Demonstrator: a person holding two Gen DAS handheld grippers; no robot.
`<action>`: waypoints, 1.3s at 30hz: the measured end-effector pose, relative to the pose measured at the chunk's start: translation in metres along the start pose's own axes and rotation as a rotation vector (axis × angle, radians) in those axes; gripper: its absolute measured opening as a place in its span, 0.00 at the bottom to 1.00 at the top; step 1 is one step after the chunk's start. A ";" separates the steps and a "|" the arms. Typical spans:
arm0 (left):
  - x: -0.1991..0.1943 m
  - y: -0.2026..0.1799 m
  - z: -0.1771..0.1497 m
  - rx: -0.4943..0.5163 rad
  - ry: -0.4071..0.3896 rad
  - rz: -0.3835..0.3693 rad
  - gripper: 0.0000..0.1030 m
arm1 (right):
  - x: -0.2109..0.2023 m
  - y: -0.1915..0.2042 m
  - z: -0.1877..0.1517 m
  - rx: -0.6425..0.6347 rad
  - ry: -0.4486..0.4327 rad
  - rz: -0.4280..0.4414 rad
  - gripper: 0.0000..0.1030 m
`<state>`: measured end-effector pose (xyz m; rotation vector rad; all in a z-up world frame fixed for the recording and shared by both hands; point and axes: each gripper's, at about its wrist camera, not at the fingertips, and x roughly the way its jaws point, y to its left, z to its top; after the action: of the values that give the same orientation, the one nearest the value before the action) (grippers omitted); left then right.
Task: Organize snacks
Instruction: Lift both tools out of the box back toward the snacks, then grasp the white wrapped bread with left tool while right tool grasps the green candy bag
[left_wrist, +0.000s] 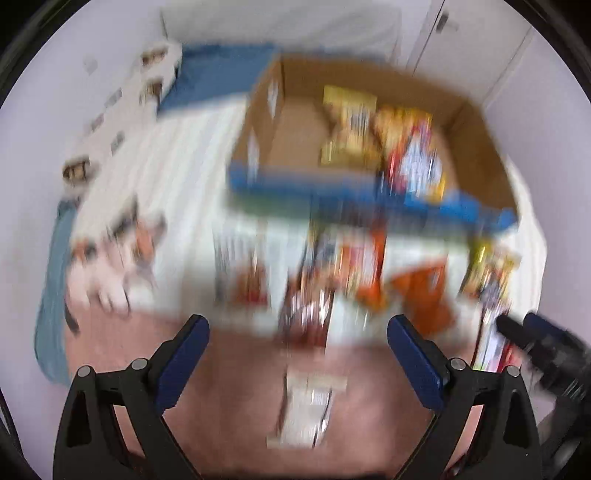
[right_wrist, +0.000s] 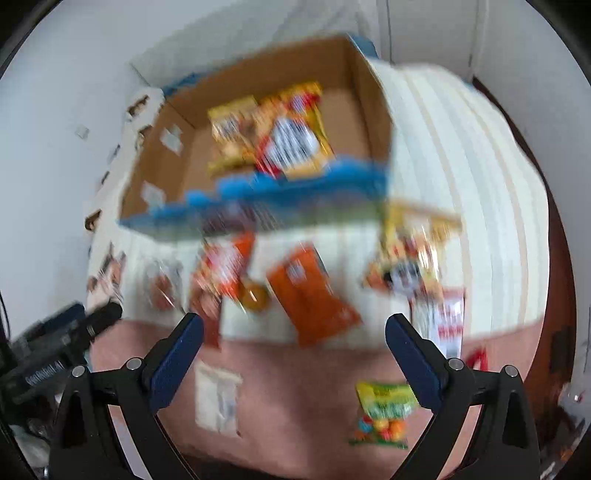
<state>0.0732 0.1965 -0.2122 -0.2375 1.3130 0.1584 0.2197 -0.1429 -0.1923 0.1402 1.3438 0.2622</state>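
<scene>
- Both the left gripper (left_wrist: 298, 325) and the right gripper (right_wrist: 294, 323) are spread, nothing held.
- The orange snack packet (right_wrist: 312, 297) lies at twelve o'clock from the right gripper, long axis eleven-to-five; the cardboard box (right_wrist: 365, 96) beyond holds two packets.
- The right gripper is judged nearer.

I read this as a bedroom in a home. What I'm working over is a bed with a cream striped bedspread (right_wrist: 461, 155) on top of a pink sheet (left_wrist: 236, 369), and a blue pillow (left_wrist: 218, 74) lies by plain white walls (left_wrist: 44, 155) (both views are blurred). White cupboard doors (left_wrist: 476, 40) stand behind it.
</scene>
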 end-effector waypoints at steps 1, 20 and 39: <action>0.012 -0.001 -0.012 0.005 0.048 -0.004 0.96 | 0.005 -0.010 -0.010 0.024 0.017 0.001 0.98; 0.144 -0.018 -0.093 0.055 0.312 0.030 0.58 | 0.093 -0.105 -0.127 0.206 0.139 -0.140 0.79; 0.149 0.013 -0.104 0.081 0.297 0.011 0.59 | 0.126 -0.043 -0.157 0.174 0.235 -0.055 0.64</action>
<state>0.0104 0.1789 -0.3824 -0.1898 1.6126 0.0801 0.0971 -0.1585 -0.3564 0.2229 1.6021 0.1175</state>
